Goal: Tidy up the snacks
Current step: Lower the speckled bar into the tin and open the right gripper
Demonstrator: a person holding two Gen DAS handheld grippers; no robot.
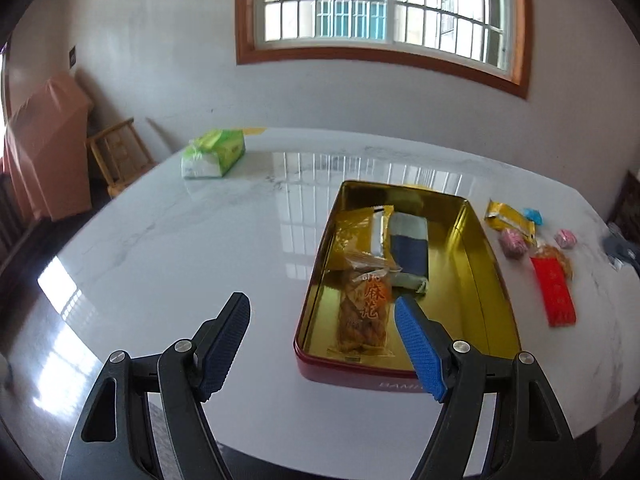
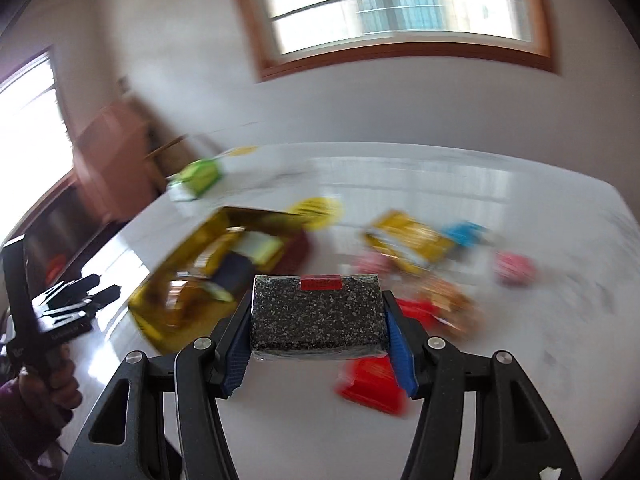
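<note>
My right jaws (image 2: 318, 322) clamp a black speckled snack block (image 2: 318, 312) with an unreadable red label, above the bench (image 1: 200, 240). My left jaws (image 1: 322, 316) gape empty beside the gold tin (image 1: 476, 280), where a twist pack (image 1: 366, 312) bears orange Chinese characters.

Green tissue pack (image 1: 213, 153) on marble table (image 1: 160, 240); barred window (image 1: 380, 4).

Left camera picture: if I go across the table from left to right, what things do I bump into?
Green tissue pack → open gold tin holding snacks → gold snack packet → red snack packet. The left gripper hangs open in front of the tin.
</note>
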